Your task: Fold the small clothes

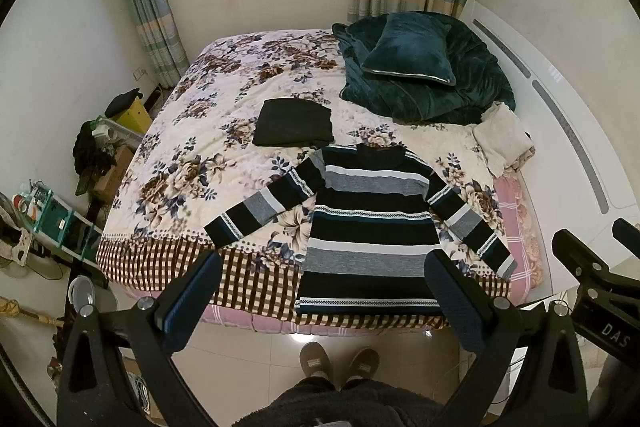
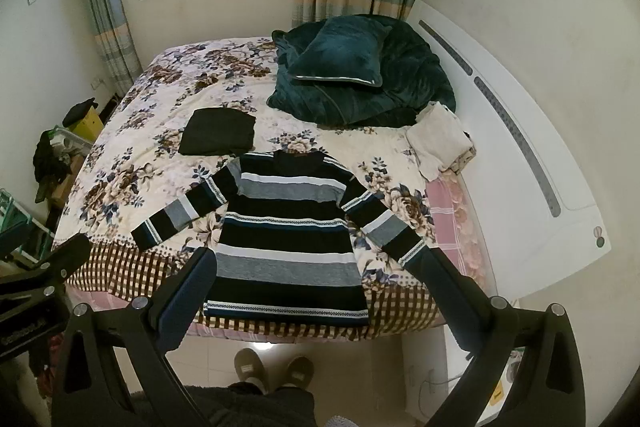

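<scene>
A striped sweater [image 1: 368, 227] [image 2: 292, 239] in black, grey, white and blue lies flat, face up, at the near edge of the bed, both sleeves spread out and down. Its hem hangs at the bed's front edge. Beyond its collar rests a folded dark garment [image 1: 295, 123] [image 2: 219, 133]. My left gripper [image 1: 324, 267] is open, held above the floor in front of the sweater's hem, holding nothing. My right gripper [image 2: 318, 263] is open too, level with the hem and free of the cloth. The right gripper's body [image 1: 600, 275] shows at the left wrist view's right edge.
The bed [image 1: 224, 131] [image 2: 132, 147] has a floral cover with a checked border. A teal pillow and blanket [image 1: 420, 67] [image 2: 352, 79] are heaped by the white headboard [image 2: 520, 147], next to a pile of pale cloth [image 1: 504, 139]. Cluttered boxes and shelves [image 1: 100, 147] line the left wall. A person's slippered feet [image 1: 340, 363] stand on the tiled floor.
</scene>
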`<state>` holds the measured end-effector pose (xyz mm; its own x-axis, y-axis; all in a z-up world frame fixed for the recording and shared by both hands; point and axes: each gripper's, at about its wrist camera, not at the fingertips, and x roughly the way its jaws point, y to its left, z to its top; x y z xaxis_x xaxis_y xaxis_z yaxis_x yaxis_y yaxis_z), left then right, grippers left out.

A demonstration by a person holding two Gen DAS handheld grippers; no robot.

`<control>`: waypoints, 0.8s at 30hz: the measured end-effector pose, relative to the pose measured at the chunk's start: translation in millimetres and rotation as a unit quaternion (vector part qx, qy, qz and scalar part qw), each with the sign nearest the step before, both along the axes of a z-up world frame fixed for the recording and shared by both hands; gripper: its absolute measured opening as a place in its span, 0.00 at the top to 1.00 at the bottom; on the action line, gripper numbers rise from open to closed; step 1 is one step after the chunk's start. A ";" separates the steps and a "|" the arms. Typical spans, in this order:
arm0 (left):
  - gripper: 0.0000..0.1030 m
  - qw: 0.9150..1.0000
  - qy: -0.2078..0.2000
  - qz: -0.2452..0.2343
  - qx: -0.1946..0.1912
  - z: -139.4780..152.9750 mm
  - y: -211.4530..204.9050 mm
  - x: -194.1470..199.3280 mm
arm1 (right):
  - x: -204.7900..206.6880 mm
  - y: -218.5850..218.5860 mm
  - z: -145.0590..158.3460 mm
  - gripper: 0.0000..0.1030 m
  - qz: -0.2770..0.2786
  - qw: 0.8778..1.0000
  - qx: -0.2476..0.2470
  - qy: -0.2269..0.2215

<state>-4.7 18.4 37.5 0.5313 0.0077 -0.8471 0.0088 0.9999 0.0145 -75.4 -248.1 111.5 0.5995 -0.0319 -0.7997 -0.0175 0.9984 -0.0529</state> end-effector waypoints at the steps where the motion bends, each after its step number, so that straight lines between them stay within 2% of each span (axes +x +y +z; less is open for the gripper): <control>1: 0.00 1.000 -0.001 0.000 0.000 2.2 0.6 0.4 | 0.5 0.9 2.4 0.00 0.001 1.000 0.000 0.000; 6: 0.00 1.000 -0.007 0.003 -0.001 10.2 1.9 0.6 | -2.5 2.6 4.1 0.00 0.000 1.000 0.001 -0.003; 13: 0.00 1.000 -0.009 0.003 0.000 9.1 1.6 -1.4 | 1.0 5.8 12.1 0.00 0.003 1.000 0.001 -0.009; 24: 0.00 1.000 -0.012 0.001 -0.001 11.0 -1.0 2.9 | -4.7 6.0 8.9 0.00 0.003 1.000 0.002 -0.012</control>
<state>-1.8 17.4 48.6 0.5515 0.0079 -0.8341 0.0056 0.9999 0.0132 -80.1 -242.1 120.4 0.6186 -0.0253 -0.7853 -0.0222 0.9985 -0.0497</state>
